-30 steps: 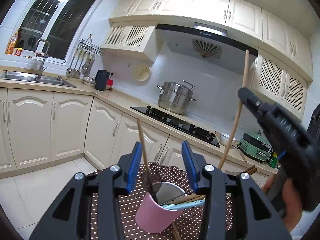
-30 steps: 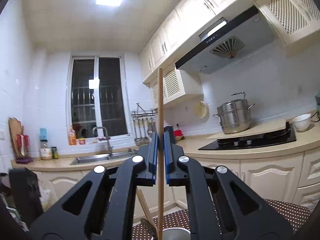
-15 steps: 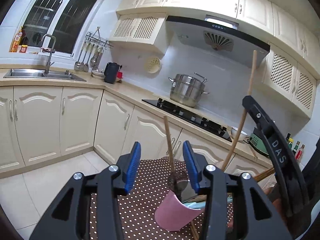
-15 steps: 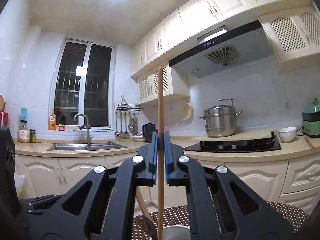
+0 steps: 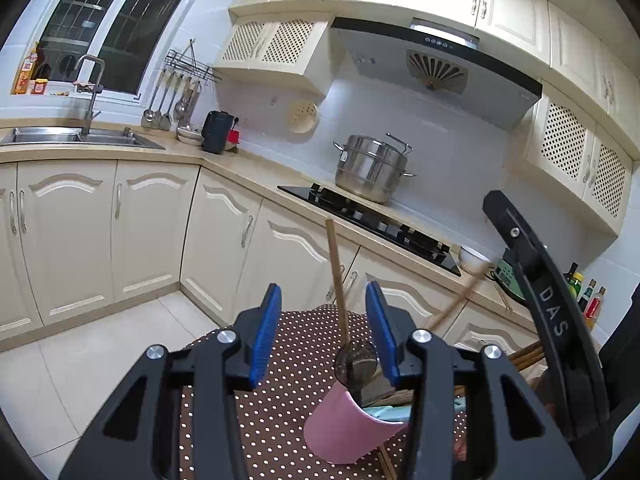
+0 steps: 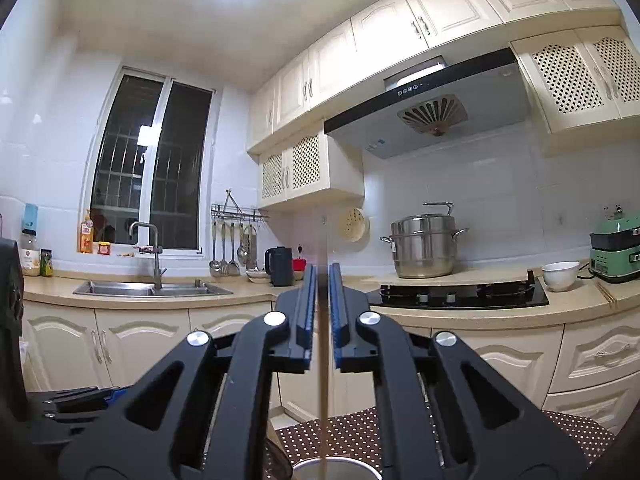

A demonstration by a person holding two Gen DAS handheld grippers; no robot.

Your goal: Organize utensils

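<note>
Left gripper hangs wide open and empty over the brown white-dotted table, its fingers either side of a dark ladle with a wooden handle standing in the tilted pink plastic cup. Right gripper, clamped on the long wooden stick half a second ago, now shows jaws barely parted. The stick is a blurred streak sitting much lower, so it is probably dropping into the round steel holder; one more utensil nearly stowed.
</note>
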